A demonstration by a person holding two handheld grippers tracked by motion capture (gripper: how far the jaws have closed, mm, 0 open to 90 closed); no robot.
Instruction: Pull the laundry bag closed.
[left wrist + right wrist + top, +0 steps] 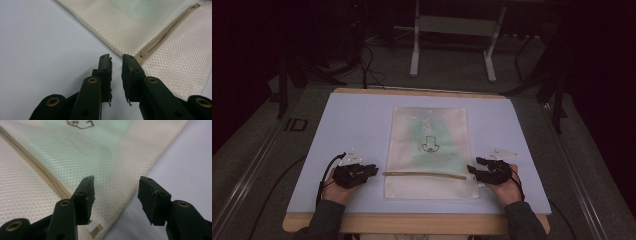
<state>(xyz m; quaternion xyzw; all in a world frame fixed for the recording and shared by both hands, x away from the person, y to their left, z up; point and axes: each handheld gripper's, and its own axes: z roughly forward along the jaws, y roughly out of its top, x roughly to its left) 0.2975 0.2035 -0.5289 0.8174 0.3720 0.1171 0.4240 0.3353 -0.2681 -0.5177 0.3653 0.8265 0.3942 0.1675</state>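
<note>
Mesh bag (429, 150) flat (both grippers flank zipper (424, 174)).

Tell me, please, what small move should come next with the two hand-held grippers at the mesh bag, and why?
Probably ease the left hand-held gripper onto the end of the zipper strip and close. Its jaws stand apart with nothing between them at the mesh bag edge, while the right hand-held gripper straddles the opposite edge, open.
</note>
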